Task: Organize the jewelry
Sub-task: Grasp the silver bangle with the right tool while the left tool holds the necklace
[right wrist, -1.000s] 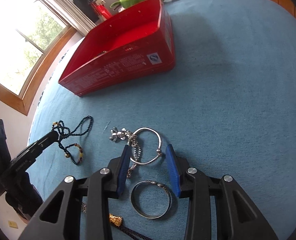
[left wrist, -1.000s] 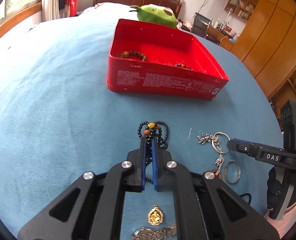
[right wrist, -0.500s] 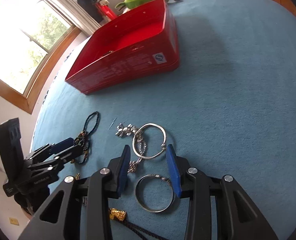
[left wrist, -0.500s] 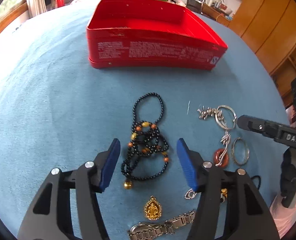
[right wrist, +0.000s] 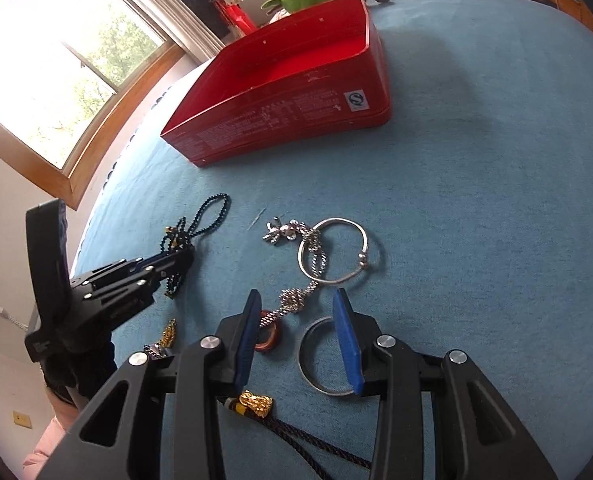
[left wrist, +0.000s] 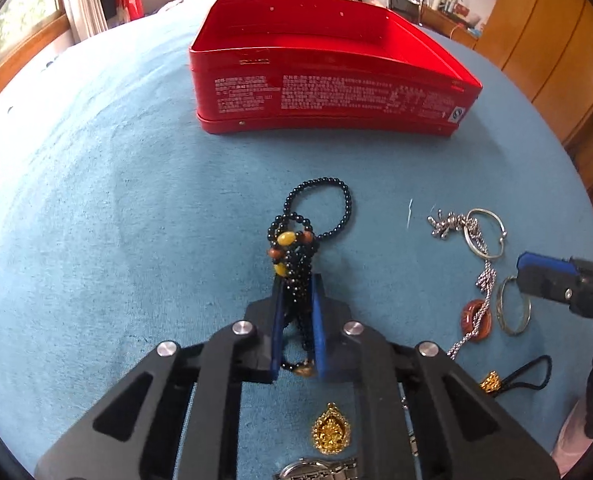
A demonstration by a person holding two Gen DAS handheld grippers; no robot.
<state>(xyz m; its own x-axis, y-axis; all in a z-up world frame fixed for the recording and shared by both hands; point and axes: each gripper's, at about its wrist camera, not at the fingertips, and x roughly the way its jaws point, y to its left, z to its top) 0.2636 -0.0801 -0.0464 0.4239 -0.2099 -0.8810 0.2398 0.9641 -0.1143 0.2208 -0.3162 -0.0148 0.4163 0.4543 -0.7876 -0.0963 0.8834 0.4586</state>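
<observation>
I have the left tool clamped narrow on the black bead necklace at centre frame, its far loop lying on the blue bed cover, so I judge the step in hand is picking it up. The right tool hangs wide apart above the silver chain and plain ring, gripping nothing. Next I need to lift the beads clear and carry them over the near wall of the red tin at upper centre.

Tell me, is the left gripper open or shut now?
Shut: the left gripper has its blue fingers pressed on the black bead necklace.
</observation>
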